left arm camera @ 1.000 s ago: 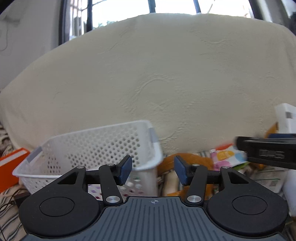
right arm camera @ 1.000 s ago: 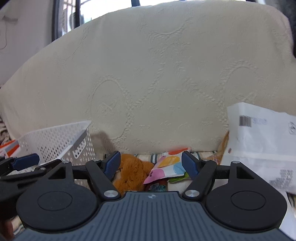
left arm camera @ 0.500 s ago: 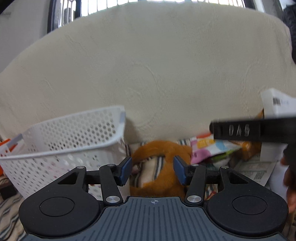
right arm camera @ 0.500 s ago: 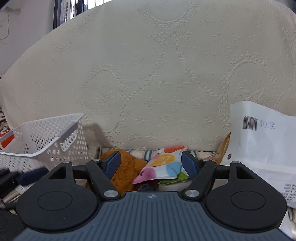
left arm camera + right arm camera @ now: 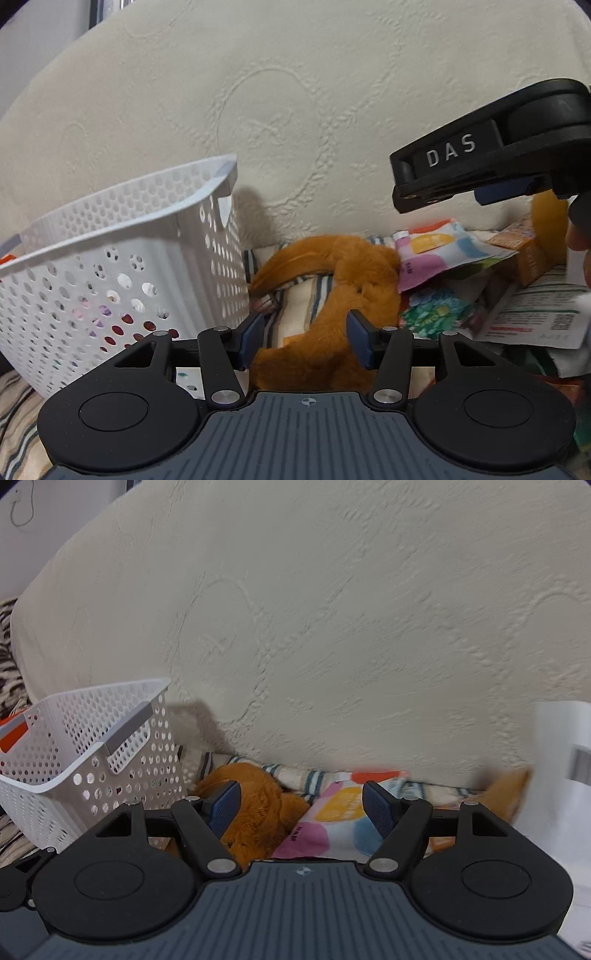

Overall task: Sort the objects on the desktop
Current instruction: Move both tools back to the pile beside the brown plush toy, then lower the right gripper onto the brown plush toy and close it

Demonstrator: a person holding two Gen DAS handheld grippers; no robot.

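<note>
An orange plush toy (image 5: 332, 291) lies on the striped cloth right of a white perforated basket (image 5: 122, 258). My left gripper (image 5: 304, 339) is open, its blue pads either side of the plush's near part. A colourful snack packet (image 5: 439, 251) lies just right of the plush. My right gripper (image 5: 301, 805) is open, low over the plush (image 5: 255, 812) and the packet (image 5: 340, 823). The right gripper's black body (image 5: 480, 151) shows at the upper right of the left wrist view. The basket (image 5: 85, 746) stands to the left in the right wrist view.
A large cream embossed cushion (image 5: 295, 110) rises behind everything. Orange cartons (image 5: 524, 254), printed papers (image 5: 535, 310) and a green packet (image 5: 432, 314) are piled at the right. A white bag (image 5: 561, 768) stands at the far right. Small items lie inside the basket.
Both grippers have moved forward and down toward the plush and packet. The left one has swung right, away from the basket, and now straddles the plush. Both stay open.
</note>
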